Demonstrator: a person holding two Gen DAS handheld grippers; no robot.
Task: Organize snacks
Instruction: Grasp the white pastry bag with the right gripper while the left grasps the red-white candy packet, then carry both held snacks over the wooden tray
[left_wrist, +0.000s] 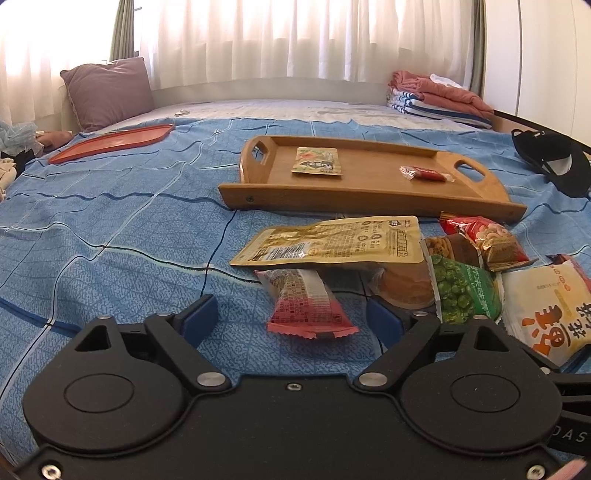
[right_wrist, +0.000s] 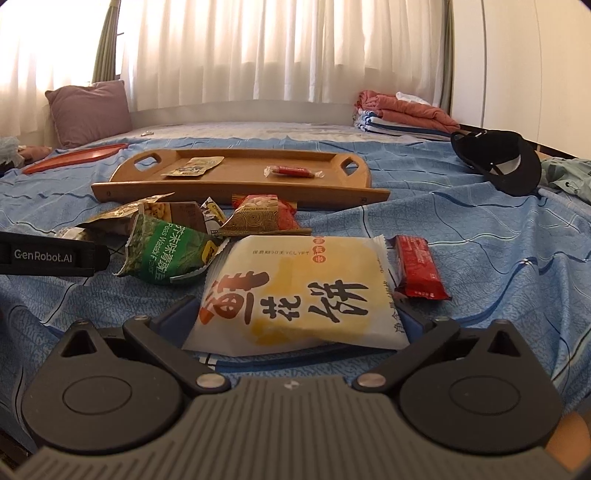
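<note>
The right hand-held gripper (right_wrist: 295, 317) is spread wide around a white-and-yellow snack packet (right_wrist: 299, 291) on the blue bedspread (right_wrist: 498, 258). The left hand-held gripper (left_wrist: 291, 317), also wide, flanks a pink-and-white wrapper (left_wrist: 306, 302). Farther off, a wooden tray (left_wrist: 369, 199) carries 2 snacks.

From my left gripper (left_wrist: 293, 317), fingers spread wide, I see a pink snack packet (left_wrist: 308, 304) lying between them on the blue bedspread (left_wrist: 110, 229). Just beyond the packet lies a yellow pouch (left_wrist: 332, 242); to its right sit a green pea bag (left_wrist: 463, 290) and a white-and-orange bag (left_wrist: 546, 306). Farther beyond the packet is a wooden tray (left_wrist: 369, 184) holding two small snacks.
</note>
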